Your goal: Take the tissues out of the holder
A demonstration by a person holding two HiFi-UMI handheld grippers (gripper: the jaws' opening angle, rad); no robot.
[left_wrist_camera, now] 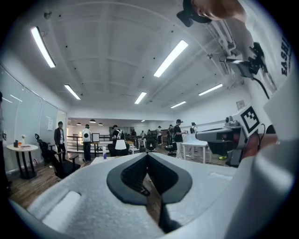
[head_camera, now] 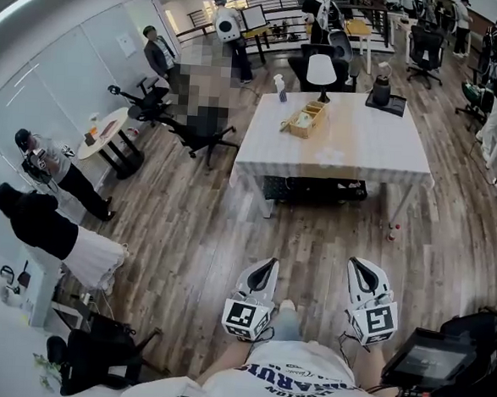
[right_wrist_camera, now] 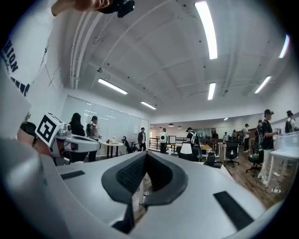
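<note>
Head view: we hold the left gripper [head_camera: 265, 269] and right gripper [head_camera: 361, 269] low over the wooden floor [head_camera: 195, 232], well apart from the holder [head_camera: 308, 121] with tissues [head_camera: 304, 117] on the far white counter [head_camera: 362, 150].
Left gripper view: our fingers [left_wrist_camera: 131, 175] are closed together, empty.
Right gripper view: our fingers [right_wrist_camera: 128, 175] are closed, empty.

Wooden holder [head_camera: 312, 115] with tissues [head_camera: 304, 118] on white table [head_camera: 362, 150]
</note>
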